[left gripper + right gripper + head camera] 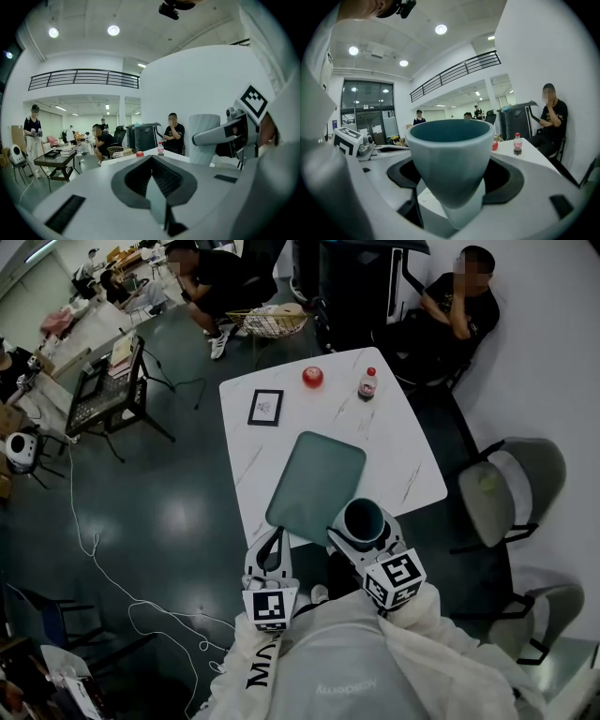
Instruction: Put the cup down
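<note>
Half over the near edge of the table (394, 442), holding the cup (364, 517) upright in the right gripper (359, 538) (left gripper (271, 549) closed, empty), tray (317, 486) just ahead.

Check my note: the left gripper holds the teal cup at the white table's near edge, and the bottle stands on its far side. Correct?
Wrong gripper: the right gripper holds the teal cup, as the right gripper view shows. The rest stands: it is at the white table's near edge, the bottle on its far side.
</note>
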### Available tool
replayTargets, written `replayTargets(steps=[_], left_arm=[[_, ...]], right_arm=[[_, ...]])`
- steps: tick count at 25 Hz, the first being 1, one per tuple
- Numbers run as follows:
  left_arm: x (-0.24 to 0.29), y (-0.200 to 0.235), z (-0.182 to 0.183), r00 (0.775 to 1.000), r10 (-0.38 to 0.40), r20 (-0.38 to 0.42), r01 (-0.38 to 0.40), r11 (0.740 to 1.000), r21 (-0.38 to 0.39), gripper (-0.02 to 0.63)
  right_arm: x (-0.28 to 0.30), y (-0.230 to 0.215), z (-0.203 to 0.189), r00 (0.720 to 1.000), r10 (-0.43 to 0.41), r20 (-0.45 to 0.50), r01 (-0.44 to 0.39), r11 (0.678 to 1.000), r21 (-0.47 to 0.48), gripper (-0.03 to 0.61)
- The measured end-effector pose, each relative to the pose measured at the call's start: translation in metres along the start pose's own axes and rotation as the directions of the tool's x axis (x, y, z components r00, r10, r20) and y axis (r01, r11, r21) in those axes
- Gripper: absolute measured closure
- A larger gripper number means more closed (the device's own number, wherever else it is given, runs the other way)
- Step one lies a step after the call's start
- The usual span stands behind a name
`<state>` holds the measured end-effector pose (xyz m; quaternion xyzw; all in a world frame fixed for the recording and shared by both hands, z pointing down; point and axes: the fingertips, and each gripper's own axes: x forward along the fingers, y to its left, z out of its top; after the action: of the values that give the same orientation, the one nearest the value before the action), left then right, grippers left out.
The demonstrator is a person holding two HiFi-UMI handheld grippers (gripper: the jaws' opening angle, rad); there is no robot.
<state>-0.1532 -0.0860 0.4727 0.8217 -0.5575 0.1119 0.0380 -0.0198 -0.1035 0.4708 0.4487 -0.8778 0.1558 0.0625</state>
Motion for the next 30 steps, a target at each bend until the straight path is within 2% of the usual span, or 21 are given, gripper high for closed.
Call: replayTargets(steps=[15, 30], left_arm=[[0.074, 0.024, 0.004, 0.999, 0.025, -0.033, -0.026, 1.000, -0.005, 0.603], [0.146, 0.048, 0.009, 0.994, 0.083, -0.070, -0.085, 0.996, -0.022, 0.603]], right_arm=[[0.066, -0.051, 0.019, 0.999, 0.033, -0.018, -0.033, 0.999, 0.001, 0.201], [0.132, -0.099, 0.044, 0.995, 0.096, -0.040, -0.096, 0.995, -0.008, 0.201]])
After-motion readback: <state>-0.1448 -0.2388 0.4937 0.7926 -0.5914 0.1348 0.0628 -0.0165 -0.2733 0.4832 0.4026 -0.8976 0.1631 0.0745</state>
